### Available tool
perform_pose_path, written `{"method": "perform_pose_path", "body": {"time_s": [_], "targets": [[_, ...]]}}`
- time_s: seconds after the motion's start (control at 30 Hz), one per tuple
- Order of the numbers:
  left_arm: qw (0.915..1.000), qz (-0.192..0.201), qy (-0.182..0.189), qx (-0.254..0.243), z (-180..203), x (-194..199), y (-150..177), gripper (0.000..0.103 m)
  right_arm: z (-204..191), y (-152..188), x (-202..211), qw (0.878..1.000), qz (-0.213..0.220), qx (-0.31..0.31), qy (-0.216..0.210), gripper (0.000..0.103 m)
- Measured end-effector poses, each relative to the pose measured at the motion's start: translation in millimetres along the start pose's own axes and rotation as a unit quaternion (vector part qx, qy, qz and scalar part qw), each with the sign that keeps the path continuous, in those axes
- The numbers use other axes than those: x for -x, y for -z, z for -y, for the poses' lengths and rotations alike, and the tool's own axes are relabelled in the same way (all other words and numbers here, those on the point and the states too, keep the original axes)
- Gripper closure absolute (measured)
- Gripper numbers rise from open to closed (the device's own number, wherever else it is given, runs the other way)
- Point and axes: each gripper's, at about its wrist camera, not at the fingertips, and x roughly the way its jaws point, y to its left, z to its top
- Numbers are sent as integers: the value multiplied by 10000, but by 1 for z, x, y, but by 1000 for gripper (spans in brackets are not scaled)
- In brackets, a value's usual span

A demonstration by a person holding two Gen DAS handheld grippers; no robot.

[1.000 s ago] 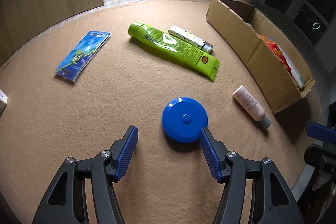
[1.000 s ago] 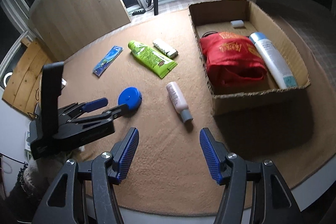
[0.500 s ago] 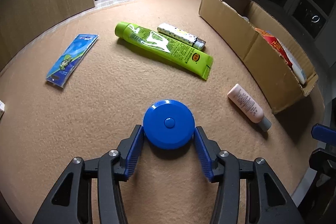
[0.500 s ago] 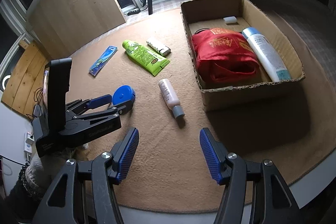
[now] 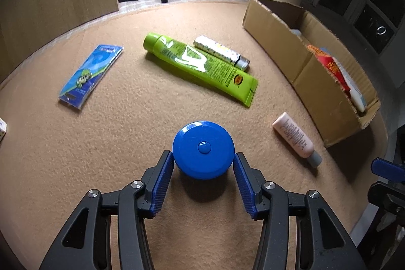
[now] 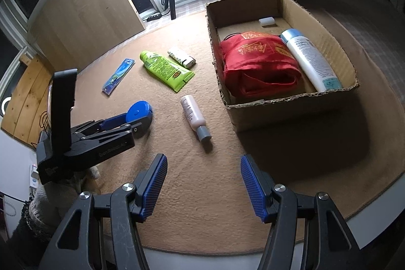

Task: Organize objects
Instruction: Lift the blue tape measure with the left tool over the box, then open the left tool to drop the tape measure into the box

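A blue round case (image 5: pixel 202 143) sits between the pads of my left gripper (image 5: pixel 202 156), which is shut on it; the case casts a shadow on the tan carpet just beneath. The right wrist view shows the same grip from the side, with the left gripper (image 6: pixel 138 119) low at the left and the blue round case (image 6: pixel 139 109) at its tips. My right gripper (image 6: pixel 203 163) is open over bare carpet, nothing between its fingers. A pink bottle with a grey cap (image 6: pixel 195 115) lies ahead of it.
A cardboard box (image 6: pixel 291 110) at the right holds a red bag (image 6: pixel 255 60) and a white bottle (image 6: pixel 308 57). A green tube (image 5: pixel 200 67), a small patterned tube (image 5: pixel 220 52) and a blue flat packet (image 5: pixel 91 75) lie farther back. The carpet's edge runs close behind the grippers.
The left gripper moved forward around the blue case and closed its pads on it. The right gripper stayed open and hardly moved.
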Motion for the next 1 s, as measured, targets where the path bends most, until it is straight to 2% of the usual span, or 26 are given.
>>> {"method": "perform_pose_path", "body": {"time_s": [0.23,0.43,0.77,1.0], "targets": [[9997,224,106,-5,2,16,-18,50,4,-2,1,10000,34,-50,-3,47],[9983,468,309,-128,21,34,-43,50,10,-1,5,9999,58,-115,5,47],[9927,749,724,-609,95,38,-93,50,40,-2,13,9993,84,-349,132,46],[9870,696,1027,-1023,152,29,-98,50,67,0,16,9980,116,-565,245,46]]}}
